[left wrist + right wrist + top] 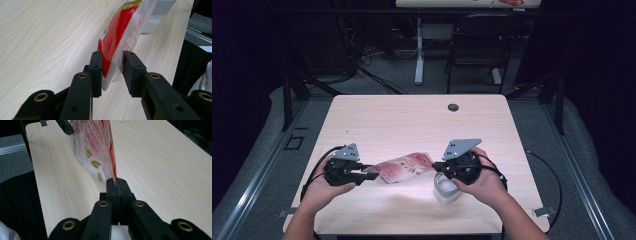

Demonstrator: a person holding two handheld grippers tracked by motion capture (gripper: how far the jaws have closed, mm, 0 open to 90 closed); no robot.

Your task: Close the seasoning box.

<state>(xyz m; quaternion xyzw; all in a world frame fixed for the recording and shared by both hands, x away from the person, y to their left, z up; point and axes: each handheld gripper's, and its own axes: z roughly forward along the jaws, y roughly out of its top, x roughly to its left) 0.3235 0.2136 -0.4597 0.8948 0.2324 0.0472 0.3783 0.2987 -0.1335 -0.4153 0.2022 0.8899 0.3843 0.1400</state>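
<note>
A red and white printed plastic bag (404,167) stretches between my two grippers at the front of the wooden table (412,120). My right gripper (434,165) is shut on the bag's edge; in the right gripper view its jaws (117,182) pinch the red seam of the bag (97,152). My left gripper (372,174) stands at the other end. In the left gripper view its jaws (112,65) stand apart around the bag's corner (117,32): one pad touches it, while a thin gap shows at the other. The left gripper's jaw (65,127) appears beyond the bag.
A small white container (446,189) sits on the table under my right hand, and it is seen behind the bag (160,15). A cable hole (453,107) marks the table's far edge. Beyond the table stand a dark chair (477,45) and a desk leg (419,55).
</note>
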